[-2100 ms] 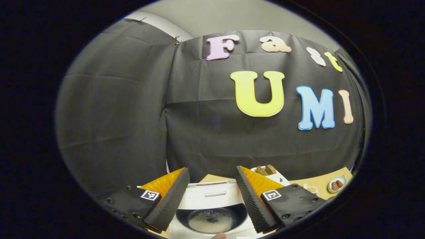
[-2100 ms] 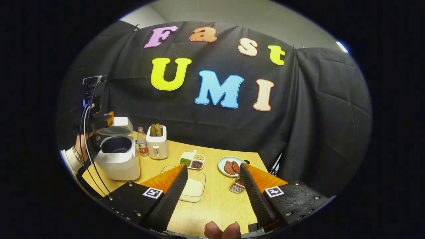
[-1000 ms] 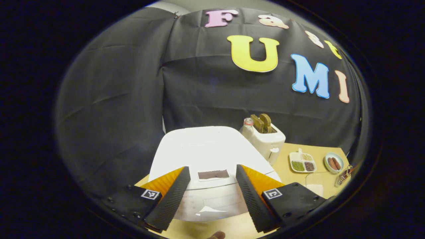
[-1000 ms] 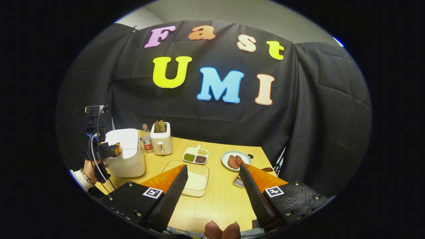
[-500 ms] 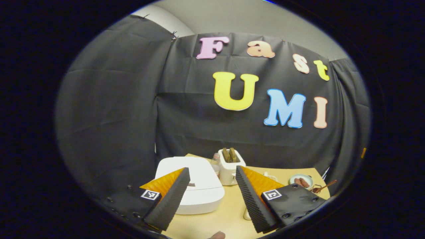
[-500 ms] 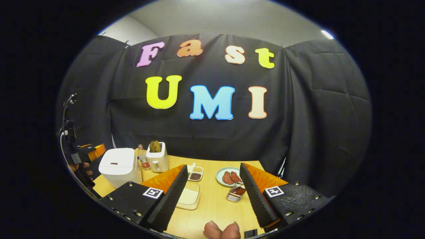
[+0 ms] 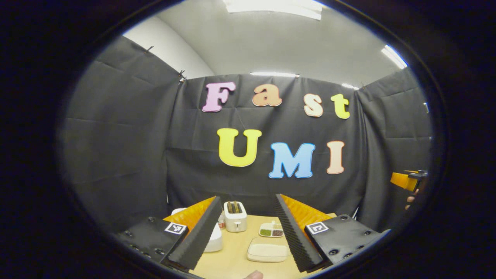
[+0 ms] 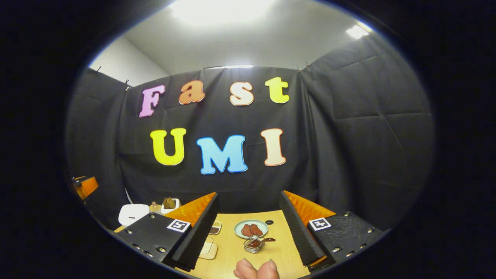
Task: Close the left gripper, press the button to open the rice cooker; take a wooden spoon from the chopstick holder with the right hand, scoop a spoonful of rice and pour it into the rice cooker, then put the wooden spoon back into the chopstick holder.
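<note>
The white rice cooker (image 8: pixel 133 214) stands with its lid down at the table's back left; a sliver of the rice cooker (image 7: pixel 215 239) shows behind my left finger. A clear box of rice (image 7: pixel 268 252) lies mid-table. The small chopstick holder (image 8: pixel 254 245) stands near the front, with the wooden spoon (image 8: pixel 267 240) leaning out of it. My left gripper (image 7: pixel 246 197) is open and holds nothing, high and well back from the table. My right gripper (image 8: pixel 248 194) is open too, equally far back. Each gripper shows small at the other view's edge: right gripper (image 7: pixel 407 180), left gripper (image 8: pixel 84 186).
A white toaster (image 7: pixel 235 221) with bread stands beside the cooker, a small bottle between them. A divided dish of grains (image 7: pixel 271 231) and a plate of meat (image 8: pixel 250 229) sit on the wooden table (image 8: pixel 232 255). Black cloth walls close three sides. Fingertips (image 8: pixel 255 269) show below.
The cooker's lid, open at first, went down. Both grippers have since pulled back and risen away from the table, so everything on it looks smaller and lower. Both stayed open.
</note>
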A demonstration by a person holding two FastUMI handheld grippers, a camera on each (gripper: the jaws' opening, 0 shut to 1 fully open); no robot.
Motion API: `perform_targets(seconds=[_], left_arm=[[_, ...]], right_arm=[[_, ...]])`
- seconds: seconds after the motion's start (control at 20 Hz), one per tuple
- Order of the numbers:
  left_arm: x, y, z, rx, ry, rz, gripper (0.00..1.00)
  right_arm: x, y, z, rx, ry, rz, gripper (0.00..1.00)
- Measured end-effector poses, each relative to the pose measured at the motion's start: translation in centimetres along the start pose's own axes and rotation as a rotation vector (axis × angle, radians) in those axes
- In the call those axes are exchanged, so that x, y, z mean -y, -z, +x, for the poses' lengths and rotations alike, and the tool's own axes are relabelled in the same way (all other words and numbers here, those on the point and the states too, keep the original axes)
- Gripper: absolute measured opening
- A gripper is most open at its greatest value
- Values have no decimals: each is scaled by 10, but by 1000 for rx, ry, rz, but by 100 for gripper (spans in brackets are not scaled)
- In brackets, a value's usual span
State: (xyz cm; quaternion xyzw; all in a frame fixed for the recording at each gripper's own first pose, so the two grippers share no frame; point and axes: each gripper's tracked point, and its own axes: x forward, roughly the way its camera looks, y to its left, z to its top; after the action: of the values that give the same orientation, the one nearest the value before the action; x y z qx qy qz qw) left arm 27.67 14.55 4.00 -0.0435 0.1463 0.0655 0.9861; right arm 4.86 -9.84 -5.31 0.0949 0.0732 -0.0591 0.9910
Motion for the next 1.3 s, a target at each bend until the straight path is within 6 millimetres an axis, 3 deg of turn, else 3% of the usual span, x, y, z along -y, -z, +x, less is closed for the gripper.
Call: perform_targets(seconds=[0.2,0.25,0.3,0.45,0.7,0.8,0.85,0.95,1.0,1.15,1.3], left_arm=[[37,-30,-33,57,38,37,93],[44,-37,-39,75,53,50,93],[48,-42,-43,90,62,60,94],[51,-46,-45,92,97,18,96],[21,-55,-50,120,104,-7,94],[14,-57,-54,126,104,-8,99],[6,-57,-53,126,96,-19,92],[-5,-58,-51,123,89,-54,96],[-11,-58,-51,122,83,-60,92],[-26,-57,-53,126,63,-19,92],[-28,-51,-54,114,69,-16,92]], right_arm=[[10,-10,-23,10,-10,-18,98],[7,-15,-29,21,-11,-5,94],[5,-22,-37,36,-16,8,98],[-4,-29,-46,49,3,12,98],[-35,-47,-65,96,-3,-35,98],[-54,-46,-68,97,-23,-54,98],[-57,-46,-68,95,-19,-64,98],[-68,-47,-69,101,-24,-66,98],[-75,-47,-70,99,-30,-64,98],[-82,-44,-72,89,-36,-58,98],[-89,-42,-73,77,-44,-52,98]])
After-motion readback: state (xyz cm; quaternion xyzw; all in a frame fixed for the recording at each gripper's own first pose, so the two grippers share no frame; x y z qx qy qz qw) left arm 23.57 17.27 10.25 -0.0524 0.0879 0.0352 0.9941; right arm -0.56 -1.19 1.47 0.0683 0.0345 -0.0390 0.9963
